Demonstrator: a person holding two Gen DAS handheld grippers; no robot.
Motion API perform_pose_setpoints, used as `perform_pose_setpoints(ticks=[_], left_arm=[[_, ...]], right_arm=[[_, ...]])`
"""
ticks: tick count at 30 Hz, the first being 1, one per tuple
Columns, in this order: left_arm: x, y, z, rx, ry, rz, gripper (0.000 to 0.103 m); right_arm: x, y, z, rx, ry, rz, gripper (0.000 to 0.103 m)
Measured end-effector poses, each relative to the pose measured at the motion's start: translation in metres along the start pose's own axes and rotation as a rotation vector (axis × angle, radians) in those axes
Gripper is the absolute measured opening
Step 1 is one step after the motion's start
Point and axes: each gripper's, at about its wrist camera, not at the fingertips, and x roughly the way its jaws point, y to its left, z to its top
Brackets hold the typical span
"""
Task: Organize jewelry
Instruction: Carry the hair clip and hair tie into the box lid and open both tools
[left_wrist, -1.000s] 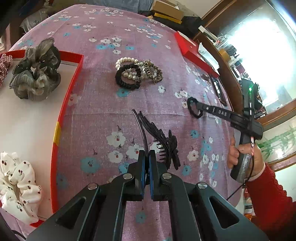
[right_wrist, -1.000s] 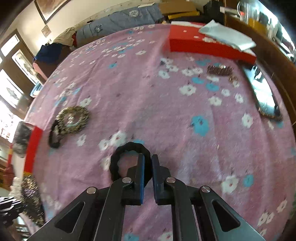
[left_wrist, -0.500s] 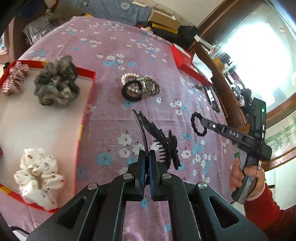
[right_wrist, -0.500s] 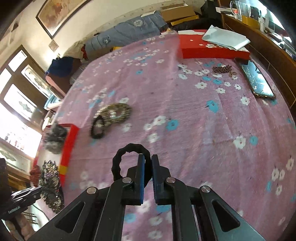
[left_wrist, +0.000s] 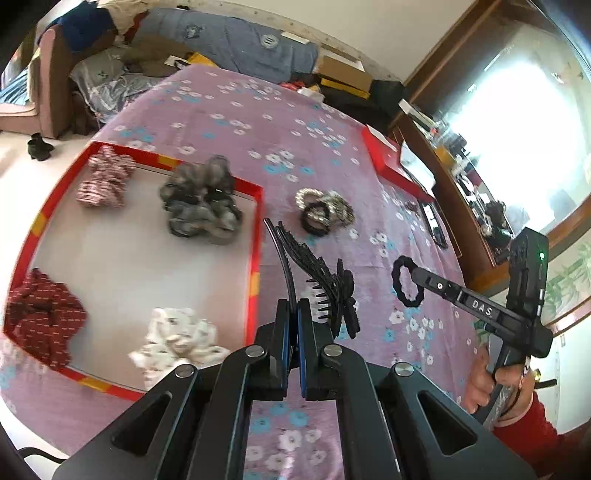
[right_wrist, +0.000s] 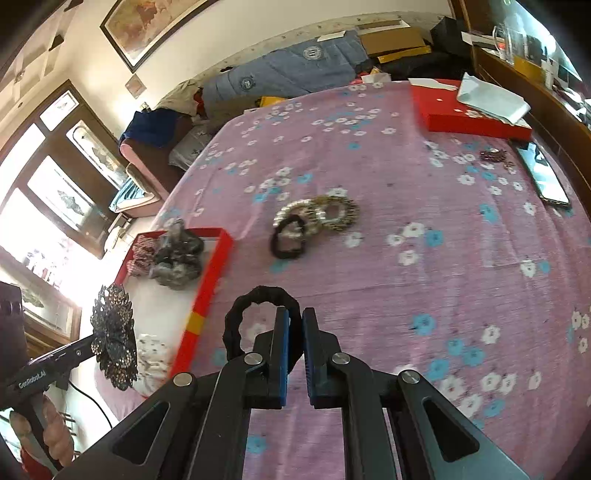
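Note:
My left gripper (left_wrist: 294, 306) is shut on a black flower hair clip (left_wrist: 325, 284), held above the pink floral cloth near the right rim of the red tray (left_wrist: 255, 266). The clip also shows in the right wrist view (right_wrist: 114, 336). My right gripper (right_wrist: 293, 317) is shut on a black hair tie (right_wrist: 258, 299), held in the air; it also shows in the left wrist view (left_wrist: 406, 282). The tray holds several scrunchies: grey (left_wrist: 201, 206), striped (left_wrist: 105, 177), dark red (left_wrist: 40, 317), white (left_wrist: 177, 343).
A black tie, a pearl bracelet and a leopard-print band lie in a pile (right_wrist: 314, 218) on the cloth (right_wrist: 406, 221). A red box lid (right_wrist: 465, 118) with paper, a phone (right_wrist: 543, 177) and a small chain (right_wrist: 495, 157) lie at the far right.
Both grippers have risen and drawn back with their loads. The left view now takes in the whole tray; the right view now shows the tray and the left gripper.

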Motion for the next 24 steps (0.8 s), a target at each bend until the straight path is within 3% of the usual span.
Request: perform_pose_setpoints(ticks=[24], left_arm=[[-0.050,0.135,0.021,-0.135,-0.066,0.102,0.003]], right_arm=[[0.038,0.123,-0.013,-0.127,0.068,0.045,0.009]])
